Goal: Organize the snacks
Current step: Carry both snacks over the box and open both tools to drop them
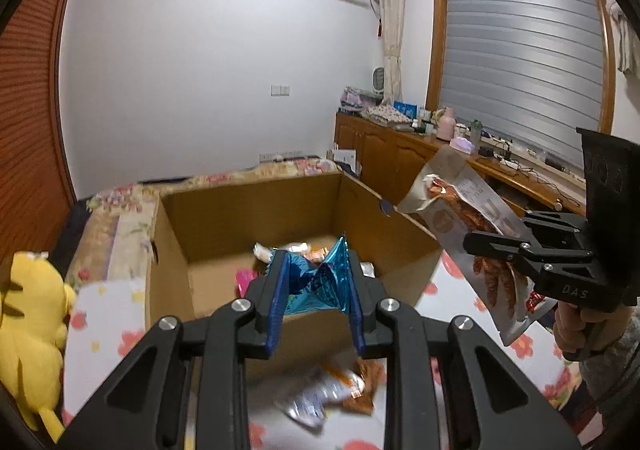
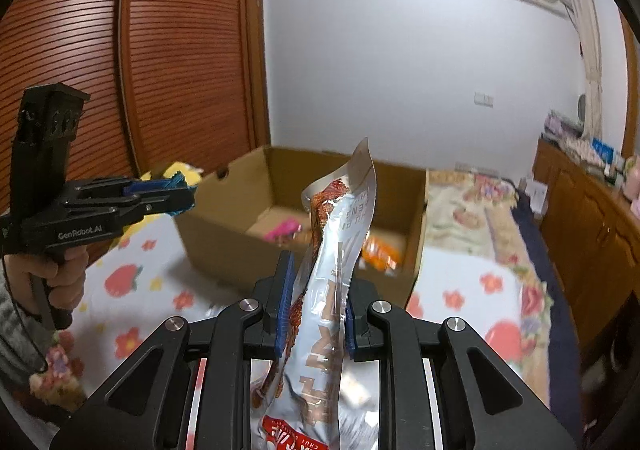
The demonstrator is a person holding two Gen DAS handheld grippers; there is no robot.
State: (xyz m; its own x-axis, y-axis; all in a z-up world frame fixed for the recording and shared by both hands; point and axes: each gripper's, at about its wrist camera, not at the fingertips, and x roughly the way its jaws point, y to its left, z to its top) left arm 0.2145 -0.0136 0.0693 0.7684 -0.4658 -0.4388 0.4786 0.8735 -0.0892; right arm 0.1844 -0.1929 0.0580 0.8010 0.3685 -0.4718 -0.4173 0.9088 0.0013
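An open cardboard box (image 1: 256, 217) stands on the bed and holds several snack packets, among them a pink one (image 2: 284, 230) and an orange one (image 2: 380, 250). Above the box's near wall, my left gripper (image 1: 316, 262) is shut on a crumpled blue foil packet (image 1: 316, 286). To its right, my right gripper (image 1: 492, 246) is shut on a long silver bag of red-brown snacks (image 1: 472, 217), held in the air. The right wrist view shows that silver bag (image 2: 332, 290) upright between the blue pads of the right gripper (image 2: 318, 290), and the left gripper (image 2: 180, 193) at the left.
Loose snack packets (image 1: 336, 390) lie on the flowered bed sheet (image 2: 132, 282) in front of the box. A yellow plush toy (image 1: 32, 314) sits left of the box. A wooden cabinet (image 1: 384, 153) with clutter on top runs along the right wall, and a slatted wardrobe (image 2: 160, 49) stands at the left.
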